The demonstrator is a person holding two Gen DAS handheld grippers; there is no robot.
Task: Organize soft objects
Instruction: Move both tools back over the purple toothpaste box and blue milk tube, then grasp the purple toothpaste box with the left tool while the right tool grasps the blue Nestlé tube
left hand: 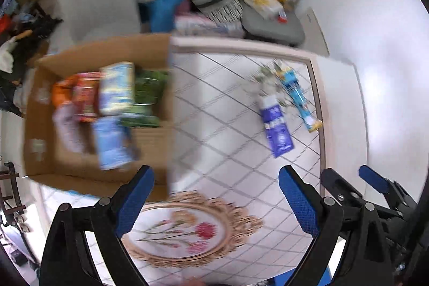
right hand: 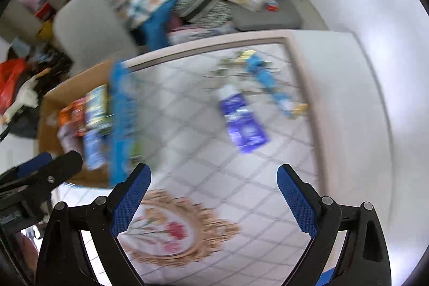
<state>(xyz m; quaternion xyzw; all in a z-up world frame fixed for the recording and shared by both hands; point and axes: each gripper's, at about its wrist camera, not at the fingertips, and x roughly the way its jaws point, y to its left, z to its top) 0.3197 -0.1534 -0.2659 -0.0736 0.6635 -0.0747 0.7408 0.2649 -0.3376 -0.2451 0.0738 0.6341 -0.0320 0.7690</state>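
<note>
Purple pouch (left hand: 276,126): flat on the patterned cloth, right of frame centre, lying lengthwise, white top end toward the upper frame. Blue packet (left hand: 297,98): flat, just beside the pouch on its right, near the cloth border. Box (left hand: 40,125), left of frame: open cardboard, holding several packets (left hand: 115,87), orange, red, blue, green; blurred.

both grippers (left hand: 215,195) (right hand: 213,192) have black arms, silver rivets and seemingly textured blue pads (left hand: 297,203).
</note>
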